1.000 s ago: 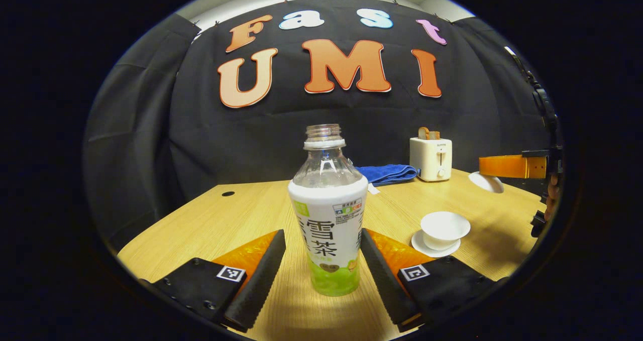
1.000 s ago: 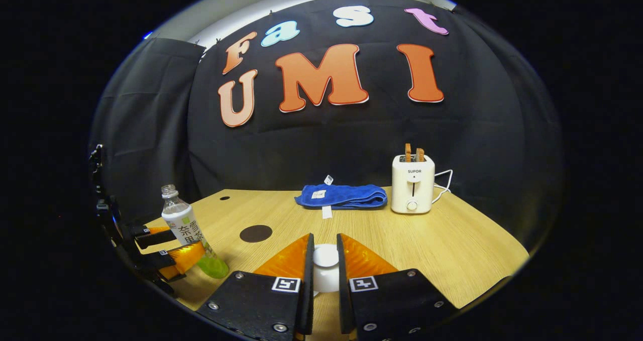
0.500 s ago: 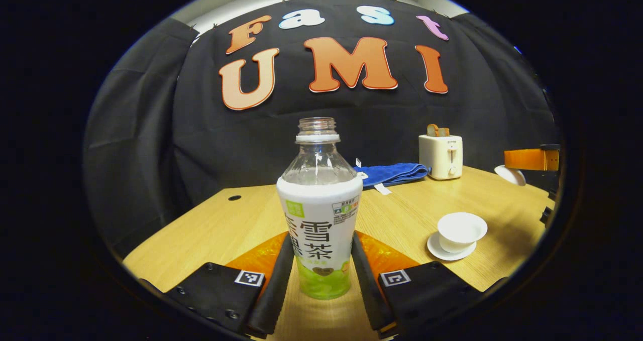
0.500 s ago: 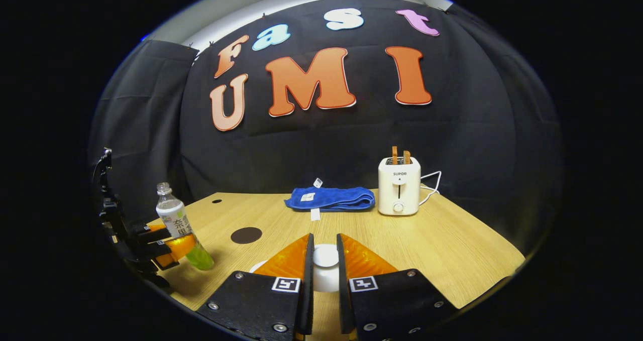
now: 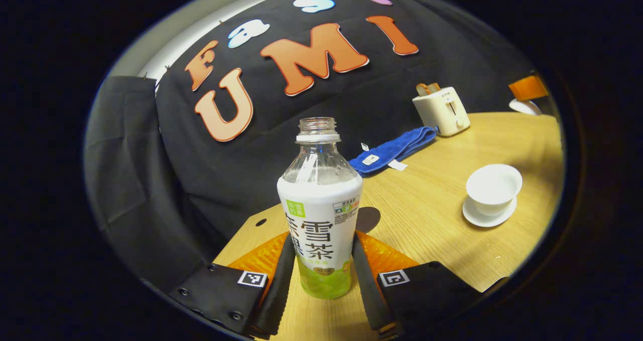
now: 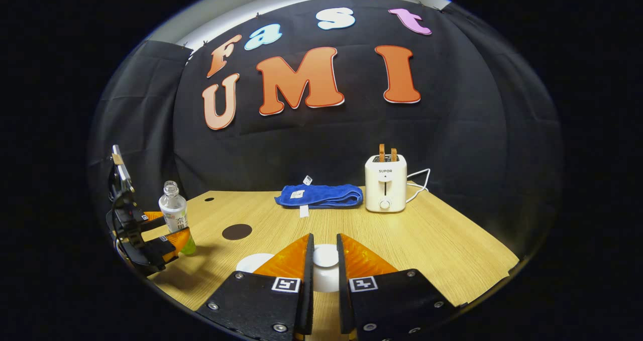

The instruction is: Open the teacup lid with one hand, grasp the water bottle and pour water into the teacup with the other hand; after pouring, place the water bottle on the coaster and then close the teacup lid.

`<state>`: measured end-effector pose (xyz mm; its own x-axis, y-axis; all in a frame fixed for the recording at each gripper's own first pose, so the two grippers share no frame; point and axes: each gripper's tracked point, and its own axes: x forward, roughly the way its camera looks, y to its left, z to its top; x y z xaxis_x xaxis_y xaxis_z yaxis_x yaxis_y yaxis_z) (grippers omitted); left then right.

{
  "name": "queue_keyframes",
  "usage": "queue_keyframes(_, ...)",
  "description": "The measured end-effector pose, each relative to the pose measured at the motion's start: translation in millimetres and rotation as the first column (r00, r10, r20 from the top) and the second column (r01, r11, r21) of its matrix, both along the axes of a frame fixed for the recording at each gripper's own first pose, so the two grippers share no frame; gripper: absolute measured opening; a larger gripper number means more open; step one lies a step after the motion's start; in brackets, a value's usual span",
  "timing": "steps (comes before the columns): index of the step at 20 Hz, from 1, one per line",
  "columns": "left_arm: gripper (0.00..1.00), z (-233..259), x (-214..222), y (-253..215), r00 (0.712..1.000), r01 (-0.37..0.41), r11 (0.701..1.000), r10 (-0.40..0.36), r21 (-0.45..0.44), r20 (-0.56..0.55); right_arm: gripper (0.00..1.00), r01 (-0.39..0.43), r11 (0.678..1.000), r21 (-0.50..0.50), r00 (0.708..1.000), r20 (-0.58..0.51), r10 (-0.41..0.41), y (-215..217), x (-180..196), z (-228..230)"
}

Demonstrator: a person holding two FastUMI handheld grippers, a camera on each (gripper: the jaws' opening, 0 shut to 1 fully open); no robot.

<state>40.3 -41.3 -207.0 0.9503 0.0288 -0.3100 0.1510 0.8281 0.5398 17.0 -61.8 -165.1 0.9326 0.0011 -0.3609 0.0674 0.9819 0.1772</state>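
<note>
Wood-grain desk (image 6: pixel 412 240) fills the lower half of both views, pale and lit from above, backed by a black cloth wall with a strip of lighter wall above it. In the left gripper view the left tongs (image 5: pixel 321 275) are clenched on the water bottle (image 5: pixel 320 200), both dark pads pressed to its white label; the bottle has no cap and shows green at its base. The whole scene sits tilted in this view. To the right of the bottle the open teacup (image 5: pixel 493 186) stands on its saucer (image 5: pixel 487 218), and the dark round coaster (image 5: pixel 368 219) peeks out just behind the bottle. Far back lie a folded blue towel (image 5: pixel 397 149) and a white toaster (image 5: pixel 442 111) (two slices poking out of it). In the right gripper view the right tongs (image 6: pixel 325 275) are closed on the white teacup lid (image 6: pixel 325 256), gripped by its knob between the fingers. The left tongs and bottle appear at the far left there, with the coaster (image 6: pixel 237 231) on the desk between them and the towel (image 6: pixel 319 195); the toaster (image 6: pixel 385 183) stands just right of the towel.
</note>
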Motion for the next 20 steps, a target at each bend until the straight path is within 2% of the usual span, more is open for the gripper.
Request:
queue_keyframes(4,0.66,0.1,5.4,-3.7,0.998,0.061,0.978,-0.064,0.198,0.012,0.21,0.016,1.000,-0.023,1.000,-0.009,-0.016,-11.9,-5.2,-3.8)
queue_keyframes(5,0.64,0.3,6.6,-6.4,0.996,0.080,0.966,-0.086,0.245,0.014,0.21,0.017,1.000,-0.022,1.000,-0.010,-0.018,-13.2,-6.9,-3.7)
queue_keyframes(7,0.66,0.3,9.3,-8.8,0.993,0.109,0.938,-0.119,0.328,0.010,0.21,0.025,0.999,-0.026,1.000,-0.011,-0.025,-17.8,-8.7,-5.3)
queue_keyframes(8,0.63,-0.4,10.8,-11.7,0.991,0.123,0.926,-0.134,0.356,0.006,0.21,0.026,0.999,-0.030,1.000,-0.013,-0.027,-19.2,-10.0,-5.7)
queue_keyframes(10,0.66,-4.1,9.7,-15.1,0.986,0.155,0.899,-0.164,0.410,-0.014,0.21,0.027,0.999,-0.037,0.999,-0.018,-0.028,-21.6,-12.4,-7.5)
queue_keyframes(11,0.63,-4.5,11.6,-15.9,0.984,0.169,0.881,-0.178,0.441,-0.022,0.21,0.031,0.999,-0.041,0.999,-0.017,-0.032,-23.5,-13.1,-7.7)
queue_keyframes(12,0.66,-4.1,11.0,-16.4,0.981,0.182,0.861,-0.190,0.475,-0.032,0.21,0.031,0.999,-0.043,0.999,-0.019,-0.032,-24.5,-13.6,-8.6)
queue_keyframes(14,0.63,-4.3,10.0,-17.0,0.975,0.208,0.819,-0.215,0.535,-0.051,0.21,0.032,0.999,-0.043,0.999,-0.021,-0.033,-25.6,-14.5,-10.3)
queue_keyframes(18,0.66,-7.3,18.2,-24.1,0.960,0.263,0.728,-0.265,0.633,-0.093,0.21,0.033,0.998,-0.047,0.999,-0.025,-0.034,-27.6,-15.8,-13.8)
queue_keyframes(20,0.63,-7.9,26.1,-27.2,0.953,0.280,0.684,-0.284,0.673,-0.108,0.21,0.031,0.998,-0.051,0.999,-0.023,-0.032,-28.9,-17.0,-14.3)
